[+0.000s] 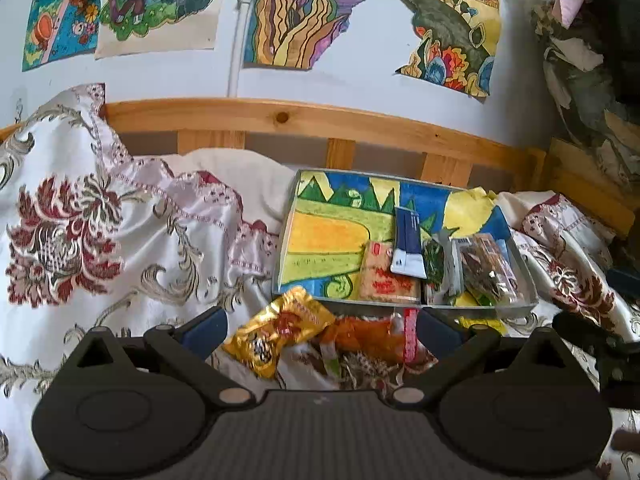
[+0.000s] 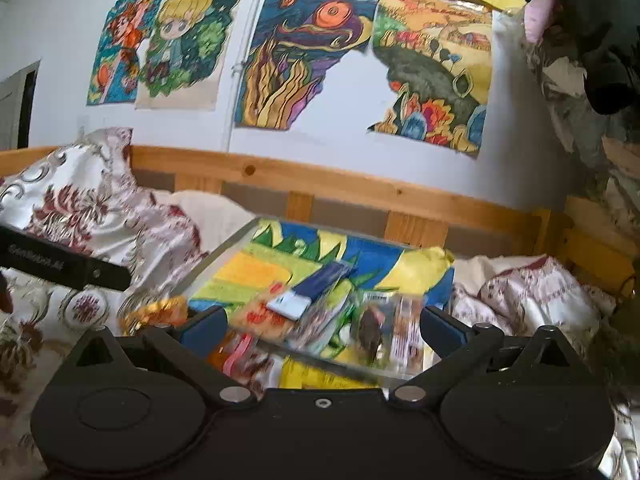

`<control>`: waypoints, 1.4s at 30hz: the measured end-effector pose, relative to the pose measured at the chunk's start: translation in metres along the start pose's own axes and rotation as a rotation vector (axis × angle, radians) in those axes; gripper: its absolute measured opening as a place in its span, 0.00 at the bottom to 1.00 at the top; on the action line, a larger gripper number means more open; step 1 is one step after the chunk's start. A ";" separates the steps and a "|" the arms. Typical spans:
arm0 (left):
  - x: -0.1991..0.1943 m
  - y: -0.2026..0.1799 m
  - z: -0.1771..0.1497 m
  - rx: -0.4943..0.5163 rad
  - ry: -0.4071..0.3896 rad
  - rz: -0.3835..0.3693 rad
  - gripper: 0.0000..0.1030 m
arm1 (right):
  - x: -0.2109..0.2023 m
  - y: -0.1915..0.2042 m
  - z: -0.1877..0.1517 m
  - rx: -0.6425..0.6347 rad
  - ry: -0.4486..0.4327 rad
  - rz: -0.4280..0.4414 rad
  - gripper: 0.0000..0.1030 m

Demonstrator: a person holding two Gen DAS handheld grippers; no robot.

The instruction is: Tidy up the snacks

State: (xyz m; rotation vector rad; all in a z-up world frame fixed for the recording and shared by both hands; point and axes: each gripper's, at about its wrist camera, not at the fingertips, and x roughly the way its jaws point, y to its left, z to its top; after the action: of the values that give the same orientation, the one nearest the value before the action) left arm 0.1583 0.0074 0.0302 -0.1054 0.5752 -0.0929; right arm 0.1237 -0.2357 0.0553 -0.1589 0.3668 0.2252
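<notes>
The left gripper (image 1: 322, 330) is spread wide and nothing is grasped; a gold snack packet (image 1: 278, 330) and an orange packet (image 1: 362, 334) are seen between its blue fingers (image 1: 204, 330), low in the frame, on the flowered bedspread (image 1: 100, 232). The right gripper (image 2: 322, 330) is also released and empty, above the tray (image 2: 224, 258).

In the left view, the painted tray (image 1: 282, 240) at centre right already holds a dark blue packet (image 1: 408, 246), a tan packet with red print (image 1: 386, 276) and a clear packet (image 1: 486, 268). The task is judged partly done: the packets on the bedspread are left. No label can be read; the print is blurred.
</notes>
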 end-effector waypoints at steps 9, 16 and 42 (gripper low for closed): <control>-0.002 -0.005 -0.025 0.000 0.081 -0.004 0.99 | -0.018 0.002 -0.018 0.027 0.110 0.032 0.99; -0.006 -0.009 -0.049 0.013 0.144 -0.001 0.99 | -0.017 -0.004 -0.029 0.098 0.215 0.054 0.99; 0.003 -0.015 -0.051 0.059 0.178 0.050 0.99 | 0.002 -0.006 -0.040 0.122 0.295 0.065 0.99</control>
State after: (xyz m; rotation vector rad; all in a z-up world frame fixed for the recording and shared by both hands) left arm 0.1323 -0.0118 -0.0120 -0.0250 0.7514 -0.0709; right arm 0.1133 -0.2493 0.0182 -0.0589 0.6779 0.2437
